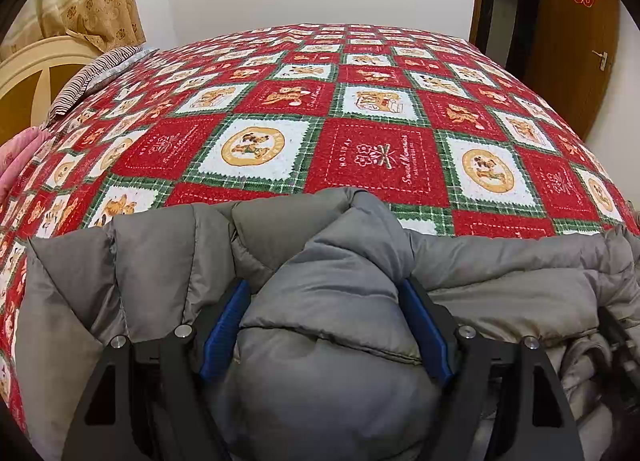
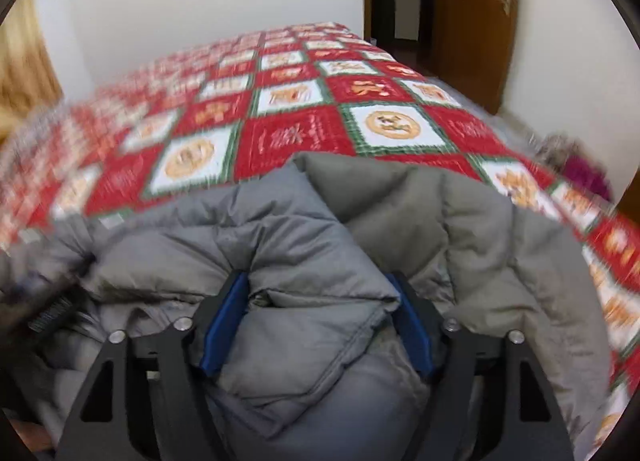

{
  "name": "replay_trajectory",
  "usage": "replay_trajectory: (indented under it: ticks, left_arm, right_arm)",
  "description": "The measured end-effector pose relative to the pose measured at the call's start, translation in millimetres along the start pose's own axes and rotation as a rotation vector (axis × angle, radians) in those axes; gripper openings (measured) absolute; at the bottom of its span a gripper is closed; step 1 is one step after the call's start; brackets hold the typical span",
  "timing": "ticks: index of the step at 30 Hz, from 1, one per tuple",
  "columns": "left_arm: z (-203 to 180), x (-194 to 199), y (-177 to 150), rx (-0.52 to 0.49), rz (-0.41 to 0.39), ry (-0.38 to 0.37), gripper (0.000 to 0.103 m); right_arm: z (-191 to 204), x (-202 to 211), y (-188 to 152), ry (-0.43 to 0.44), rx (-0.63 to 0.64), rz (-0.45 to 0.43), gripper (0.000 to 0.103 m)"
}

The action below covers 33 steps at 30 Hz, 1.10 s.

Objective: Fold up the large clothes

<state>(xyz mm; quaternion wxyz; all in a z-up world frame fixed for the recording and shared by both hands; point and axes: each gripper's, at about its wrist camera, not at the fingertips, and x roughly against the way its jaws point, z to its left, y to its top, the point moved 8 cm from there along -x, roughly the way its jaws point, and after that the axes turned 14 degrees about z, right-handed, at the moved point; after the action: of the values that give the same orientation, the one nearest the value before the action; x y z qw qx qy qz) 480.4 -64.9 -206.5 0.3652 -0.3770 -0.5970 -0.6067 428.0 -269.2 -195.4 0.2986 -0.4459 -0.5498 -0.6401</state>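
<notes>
The grey puffer coat [image 1: 500,273] lies bunched along the near edge of the bed, its quilted panels heaped rather than flat, with the far hem or collar edge resting on the red patchwork quilt [image 1: 376,161]. In the right wrist view the same coat [image 2: 460,229] fills the lower half, one panel turned over another.

The left gripper [image 1: 324,325] has a thick roll of the padded fabric between its blue fingers [image 1: 222,337]; the fingers stand fairly wide because the bulk fills the gap, and they appear to be holding it. The right gripper [image 2: 318,321] likewise has a folded wad of coat pressed between its blue fingers [image 2: 222,335], holding it.

Beyond the coat the bed is otherwise bare save for a striped pillow [image 1: 92,81] at the far left beside the headboard [image 1: 28,73]. A wooden door [image 1: 576,41] stands at the far right.

The risk, as I judge it, is slippage: the shell looks slick and the fill compressible, so a pull or lift could let the wad squeeze out of one side and the fold go crooked. The right view is motion-blurred, which suggests a quick move; a fast swing could drag the loose panels out of line or off the near edge of the bed.
</notes>
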Motion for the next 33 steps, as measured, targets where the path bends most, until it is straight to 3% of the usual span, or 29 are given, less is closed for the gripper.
replay_trajectory:
  ticks: [2, 6, 10, 11, 16, 21, 25, 29, 33]
  left_arm:
    - [0, -1, 1, -0.001, 0.001, 0.003, 0.078]
    - [0, -2, 2, 0.004, 0.004, -0.008, 0.078]
    - [2, 8, -1, -0.004, 0.039, -0.085, 0.078]
    - [2, 21, -3, -0.014, 0.038, -0.123, 0.078]
    - [19, 128, -14, -0.061, -0.140, -0.250, 0.078]
    - [64, 221, -83, -0.155, -0.212, -0.372, 0.083]
    - [105, 259, -160, -0.211, -0.219, -0.354, 0.084]
    - [154, 288, -237, -0.149, -0.191, -0.361, 0.084]
    - [184, 307, -283, -0.105, -0.178, -0.375, 0.084]
  right_arm:
    - [3, 0, 1, -0.038, 0.012, 0.001, 0.077]
    - [-6, 3, -2, -0.012, -0.020, -0.018, 0.078]
    - [-10, 9, -5, 0.013, -0.032, -0.019, 0.079]
    - [-12, 17, -6, 0.049, -0.040, -0.024, 0.078]
    - [-37, 114, -29, 0.199, -0.100, -0.210, 0.079]
    - [-66, 222, -107, 0.263, -0.041, -0.318, 0.079]
    - [-98, 297, -183, 0.262, -0.024, -0.404, 0.083]
    - [-133, 356, -249, 0.309, -0.082, -0.457, 0.089]
    - [-161, 411, -305, 0.318, -0.126, -0.491, 0.089]
